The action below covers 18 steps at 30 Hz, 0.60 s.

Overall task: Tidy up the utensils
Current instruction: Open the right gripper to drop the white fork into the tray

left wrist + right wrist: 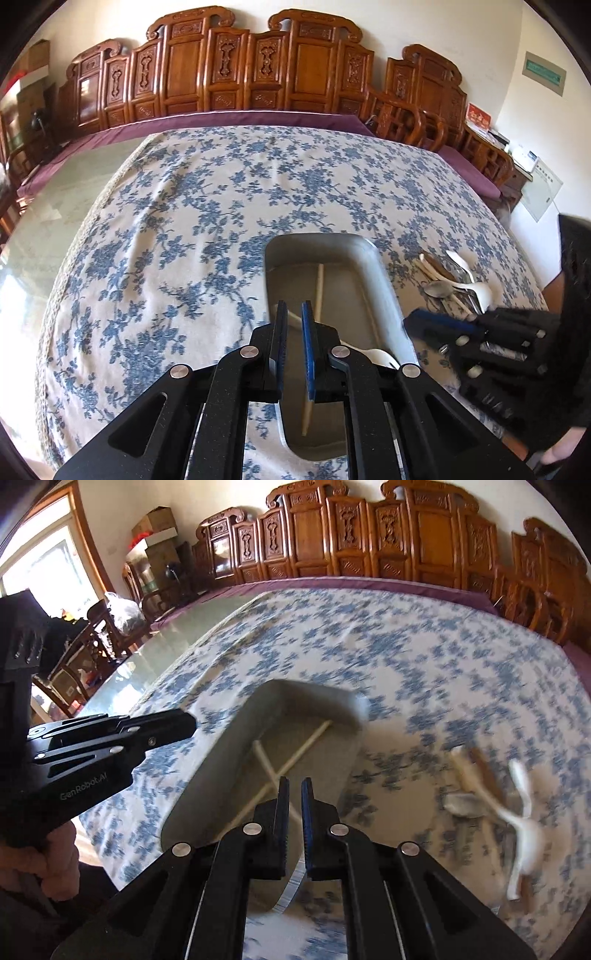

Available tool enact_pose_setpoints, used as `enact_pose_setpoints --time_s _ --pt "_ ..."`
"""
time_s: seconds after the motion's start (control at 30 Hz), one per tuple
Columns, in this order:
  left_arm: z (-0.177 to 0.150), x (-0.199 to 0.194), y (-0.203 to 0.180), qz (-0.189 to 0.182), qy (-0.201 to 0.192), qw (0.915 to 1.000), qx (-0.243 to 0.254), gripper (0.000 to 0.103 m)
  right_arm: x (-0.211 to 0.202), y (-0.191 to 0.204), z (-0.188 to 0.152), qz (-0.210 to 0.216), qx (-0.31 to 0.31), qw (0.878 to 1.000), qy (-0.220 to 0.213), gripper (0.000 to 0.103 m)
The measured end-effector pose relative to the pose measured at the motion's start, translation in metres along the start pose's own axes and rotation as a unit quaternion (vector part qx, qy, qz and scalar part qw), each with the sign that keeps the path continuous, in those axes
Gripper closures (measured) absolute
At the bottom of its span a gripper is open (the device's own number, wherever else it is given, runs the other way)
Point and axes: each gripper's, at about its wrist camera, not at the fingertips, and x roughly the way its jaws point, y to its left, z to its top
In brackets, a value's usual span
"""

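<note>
Two grippers hang low over the desk, each with its jaws pressed nearly together and nothing between them. The left gripper (pixel 294 312) sits above the near end of the grey tray (pixel 384 295), pointing down into it. The right gripper (pixel 294 788) also hovers over the tray's near part, seen from its own camera, and from the left view it lies just to the right of the tray, toward the loose pile.

Inside the tray lie a chopstick (pixel 318 291), a second pale stick crossing it, and a white spoon (pixel 380 357) at the near end. Further right on the floral cloth (pixel 184 229), well apart from the tray, lies the pile (pixel 454 277) yet to be sorted: white spoons, a metal spoon, dark and pale sticks, all overlapping. The right view is blurred there, so the count is unclear.

The step in hand looks like going for another piece, a few being already in the tray. Next, the right gripper would need to open, move over the pile, and pick out a single handle clear of its neighbours.
</note>
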Motion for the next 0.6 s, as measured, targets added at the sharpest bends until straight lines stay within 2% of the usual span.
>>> enact_pose_setpoints --time_s 0.17,0.23,0.33,0.43,0.6 --pt "-0.001 0.003 -0.021 -0.012 0.000 0.9998 0.017 0.081 -0.030 -0.045 -0.002 -0.042 -0.003 0.999 -0.017 0.094" --pt "-0.001 0.004 -0.029 -0.017 -0.001 0.9996 0.021 0.072 -0.037 -0.067 -0.003 -0.064 -0.004 0.998 -0.017 0.094" --pt "-0.001 0.007 -0.040 -0.024 0.001 0.9994 0.026 0.067 -0.043 -0.099 -0.005 -0.090 -0.001 0.996 -0.012 0.090" --pt "-0.001 0.011 -0.055 -0.033 0.003 0.9987 0.037 0.060 -0.042 -0.126 -0.009 -0.106 -0.003 0.994 0.000 0.082" --pt "-0.001 0.015 -0.071 -0.046 0.002 0.9980 0.042 0.047 -0.029 -0.152 -0.016 -0.118 -0.013 0.993 0.024 0.077"
